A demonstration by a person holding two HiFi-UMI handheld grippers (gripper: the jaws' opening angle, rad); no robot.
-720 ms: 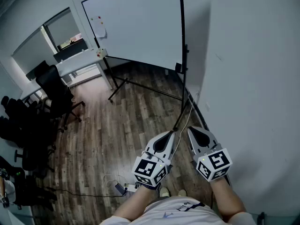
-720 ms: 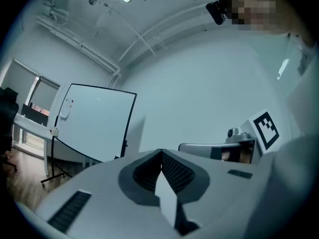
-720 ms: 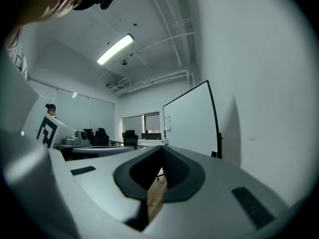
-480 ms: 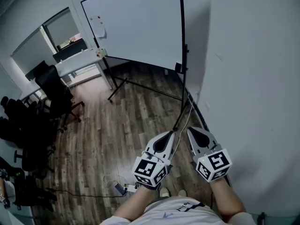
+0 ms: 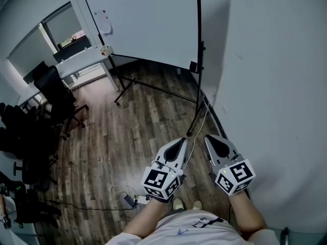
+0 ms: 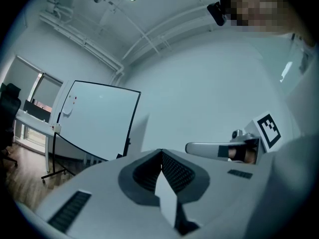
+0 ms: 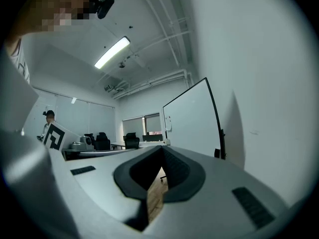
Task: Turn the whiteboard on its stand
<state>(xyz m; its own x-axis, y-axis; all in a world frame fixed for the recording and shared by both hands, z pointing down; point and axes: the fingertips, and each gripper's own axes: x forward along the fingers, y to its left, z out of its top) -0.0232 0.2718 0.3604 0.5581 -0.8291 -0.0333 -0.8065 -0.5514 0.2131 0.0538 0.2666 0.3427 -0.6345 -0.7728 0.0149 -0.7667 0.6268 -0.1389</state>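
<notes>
**Head view.** The whiteboard (image 5: 148, 24) stands on its stand (image 5: 199, 86) at the far end of the room, close beside the right wall. The left gripper (image 5: 183, 143) and right gripper (image 5: 208, 138) are held side by side near the body, well apart from the board. Compared with half a second ago, the board and the wooden floor (image 5: 133, 131) have shifted slightly in the picture. This suggests a small step or a small tilt of the head. The grippers have barely moved relative to each other.

**Left gripper view.** The jaws are together at the tips with nothing between them. The whiteboard (image 6: 97, 118) lies far ahead to the left.

**Right gripper view.** The jaws are pressed together and empty. The whiteboard (image 7: 192, 118) and its right edge post are far ahead.

**Reading.** The task appears to be at the approach stage. The board is untouched and not yet turned, and the gap to it remains to be covered.
</notes>
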